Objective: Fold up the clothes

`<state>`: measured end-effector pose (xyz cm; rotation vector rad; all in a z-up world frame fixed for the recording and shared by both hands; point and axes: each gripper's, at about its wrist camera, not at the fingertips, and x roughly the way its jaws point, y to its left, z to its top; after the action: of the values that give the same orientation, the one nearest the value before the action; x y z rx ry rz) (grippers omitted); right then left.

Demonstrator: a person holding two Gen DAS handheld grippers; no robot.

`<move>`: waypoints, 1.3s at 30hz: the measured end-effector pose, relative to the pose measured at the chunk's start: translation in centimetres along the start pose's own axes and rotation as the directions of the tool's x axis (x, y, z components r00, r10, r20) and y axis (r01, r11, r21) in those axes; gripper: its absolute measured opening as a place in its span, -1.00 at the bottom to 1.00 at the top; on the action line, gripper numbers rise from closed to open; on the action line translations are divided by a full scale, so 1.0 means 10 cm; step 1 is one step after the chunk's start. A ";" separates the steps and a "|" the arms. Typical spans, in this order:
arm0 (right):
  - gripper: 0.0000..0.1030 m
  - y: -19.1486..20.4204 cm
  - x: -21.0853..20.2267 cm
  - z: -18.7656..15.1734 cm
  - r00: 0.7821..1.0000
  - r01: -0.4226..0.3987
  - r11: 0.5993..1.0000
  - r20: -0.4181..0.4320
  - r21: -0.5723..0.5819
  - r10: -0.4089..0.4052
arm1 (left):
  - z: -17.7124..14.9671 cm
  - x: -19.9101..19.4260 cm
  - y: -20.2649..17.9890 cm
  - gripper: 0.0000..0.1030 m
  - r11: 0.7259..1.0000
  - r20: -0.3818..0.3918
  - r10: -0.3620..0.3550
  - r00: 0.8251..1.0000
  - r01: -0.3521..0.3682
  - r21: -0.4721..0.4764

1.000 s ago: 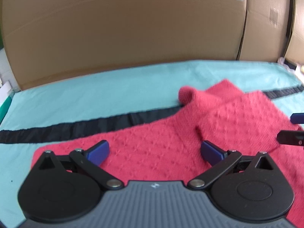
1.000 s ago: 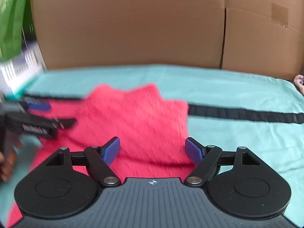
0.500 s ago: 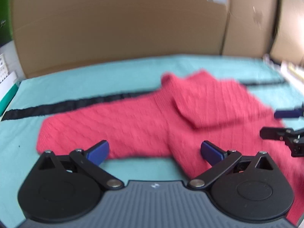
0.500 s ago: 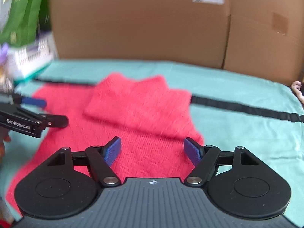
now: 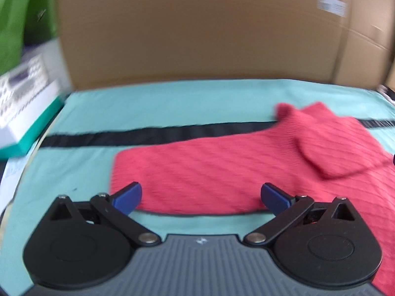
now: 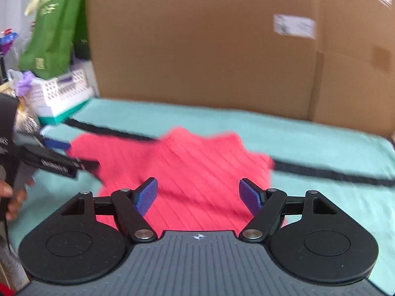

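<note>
Sweater (image 5: pixel 222 162) flat on teal cloth (image 5: pixel 172 98), apparently just beyond left tool (image 5: pixel 201 196) and right tool (image 6: pixel 198 196); both spread, empty.

Left claw (image 5: pixel 201 196): grey ribbed body with a small white logo at 12 o'clock of the ribbing, two round black discs at 9 and 3 o'clock, black link arms with silver pivot screws, blue finger pads (image 5: pixel 128 197). Right claw (image 6: pixel 198 197): same build, grey ribbed base, black discs, triangular cut-outs in the arms, silver screws, textured blue pads (image 6: pixel 147 196). In the right wrist view the left claw's black arm carries blurred white lettering, unreadable.
</note>
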<state>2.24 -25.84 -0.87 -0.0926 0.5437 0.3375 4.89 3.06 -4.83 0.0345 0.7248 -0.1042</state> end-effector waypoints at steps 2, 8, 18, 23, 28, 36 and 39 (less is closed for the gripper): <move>0.41 0.17 0.26 0.12 1.000 0.009 0.999 -0.003 -0.045 -0.009 | 0.01 0.04 0.13 0.99 0.999 -0.002 0.040 0.999 -0.040 -0.032; 0.22 0.34 1.07 0.35 0.993 0.083 0.994 -0.076 -0.066 -0.088 | -0.03 0.08 0.28 0.99 0.997 -0.016 0.041 0.999 -0.042 -0.063; 0.23 0.28 1.32 0.47 0.995 0.041 0.999 -0.093 0.027 -0.038 | -0.06 0.04 0.41 0.99 0.996 -0.006 0.046 0.999 -0.046 -0.072; 0.39 0.21 1.24 0.28 0.988 0.043 0.999 -0.151 0.017 -0.040 | -0.07 -0.14 0.63 0.99 0.991 0.042 0.036 0.998 -0.031 -0.129; 0.35 0.56 0.73 0.39 0.999 -0.034 0.994 -0.009 -0.106 0.033 | -0.11 -0.49 1.06 0.99 0.969 0.114 0.067 0.991 -0.038 -0.243; 0.32 1.79 0.75 0.26 0.987 -0.148 0.914 0.009 -0.379 0.163 | -0.16 -0.64 1.56 0.99 0.937 0.122 0.059 0.991 -0.013 -0.349; 0.32 1.80 0.85 0.21 0.991 -0.133 0.912 -0.021 -0.388 0.135 | -0.14 -0.44 1.51 0.99 0.936 0.096 -0.075 0.993 0.103 -0.338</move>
<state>3.95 -6.08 -3.48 -0.4406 0.4715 0.5783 2.29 18.59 -3.03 -0.3350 0.6540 -0.0646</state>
